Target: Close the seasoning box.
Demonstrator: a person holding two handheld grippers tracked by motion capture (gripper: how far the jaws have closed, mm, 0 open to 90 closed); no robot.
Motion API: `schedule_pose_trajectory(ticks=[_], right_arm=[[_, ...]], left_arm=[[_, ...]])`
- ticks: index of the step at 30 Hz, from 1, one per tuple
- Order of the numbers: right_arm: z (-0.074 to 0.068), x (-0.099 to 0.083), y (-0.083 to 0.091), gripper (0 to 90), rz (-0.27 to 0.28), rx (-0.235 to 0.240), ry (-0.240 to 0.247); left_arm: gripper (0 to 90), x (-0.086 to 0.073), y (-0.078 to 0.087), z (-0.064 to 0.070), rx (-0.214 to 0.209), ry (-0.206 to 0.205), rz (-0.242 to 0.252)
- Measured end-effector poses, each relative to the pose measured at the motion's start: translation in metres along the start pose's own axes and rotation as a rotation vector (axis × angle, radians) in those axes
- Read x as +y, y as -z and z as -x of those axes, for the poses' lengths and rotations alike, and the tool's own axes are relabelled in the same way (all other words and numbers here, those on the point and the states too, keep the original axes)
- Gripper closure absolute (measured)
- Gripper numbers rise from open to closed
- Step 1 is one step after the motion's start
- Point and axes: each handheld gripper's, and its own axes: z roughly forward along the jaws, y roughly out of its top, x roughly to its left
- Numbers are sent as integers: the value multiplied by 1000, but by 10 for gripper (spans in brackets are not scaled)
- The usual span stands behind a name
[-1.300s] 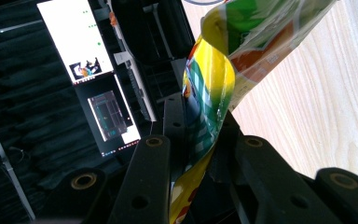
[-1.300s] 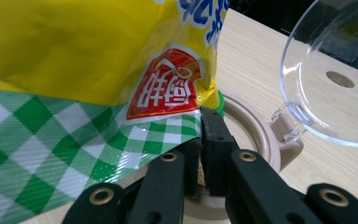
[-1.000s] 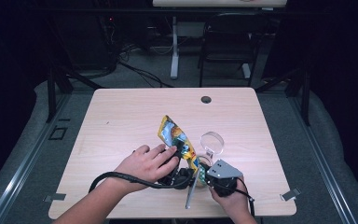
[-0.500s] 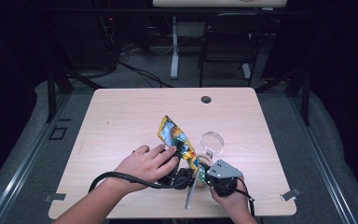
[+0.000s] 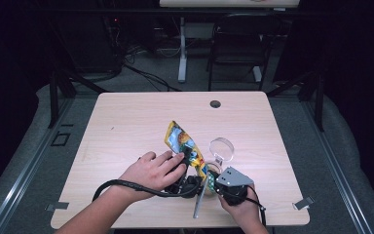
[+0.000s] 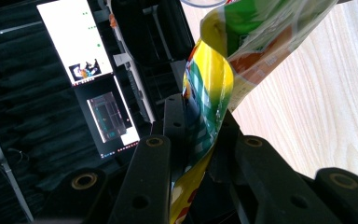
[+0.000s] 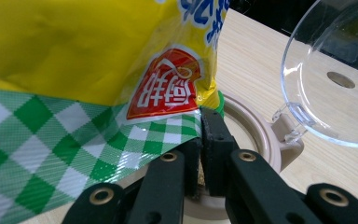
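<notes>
A yellow snack bag [image 5: 182, 141] with blue and green print stands tilted near the table's front middle. My left gripper [image 5: 191, 184] lies under a hand and is shut on the bag's lower part [image 6: 214, 70]; its jaws pinch the twisted foil [image 6: 200, 140]. My right gripper [image 5: 230, 184] is shut on the green-checked edge of the bag [image 7: 74, 56], and the jaw tips [image 7: 199, 126] meet on it just above a beige round container [image 7: 256, 135]. The container's clear hinged lid [image 7: 335, 70] stands open behind, also seen as the lid [image 5: 222, 148] in the high view.
A thin grey strip [image 5: 198, 202] lies on the wooden table [image 5: 126, 122] near the front edge between my hands. A cable hole [image 5: 215, 104] sits at the far middle. A black cable [image 5: 121, 185] loops off the left gripper. Lit screens [image 6: 74, 42] stand beyond the table.
</notes>
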Motion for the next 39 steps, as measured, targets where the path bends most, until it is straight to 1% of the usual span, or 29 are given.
schedule_pose_trajectory(ticks=[1,2,6,7,11,19,20,22,25,28,30,34,38,39], right_arm=[[0,0,0,870,-1,-1,1],[0,0,0,869,-1,0,0],[0,0,0,869,0,0,1],[0,0,0,869,-1,0,2],[0,0,0,870,-1,-1,2],[0,0,0,870,-2,0,2],[0,0,0,870,-2,0,3],[0,0,0,870,-2,0,1],[0,0,0,870,-1,0,2],[0,0,0,870,-1,0,2],[0,0,0,870,-2,0,2],[0,0,0,870,-2,0,2],[0,0,0,870,-4,-1,4],[0,0,0,870,-3,0,4]], left_arm=[[810,0,0,1,-6,8,-4],[811,0,0,1,2,1,-5],[810,-1,0,0,4,-1,-4],[810,-1,0,1,1,8,-2],[810,-1,0,0,-9,4,-8],[811,-1,1,0,-4,2,-7],[811,-1,1,0,2,-5,-2],[811,-2,0,1,-3,9,3],[811,-2,0,1,-4,14,3],[811,-2,0,0,1,2,3],[811,-2,0,1,-5,9,4],[812,-2,0,0,1,-1,3],[812,-3,0,0,-1,0,2],[812,-3,0,1,-2,6,4]])
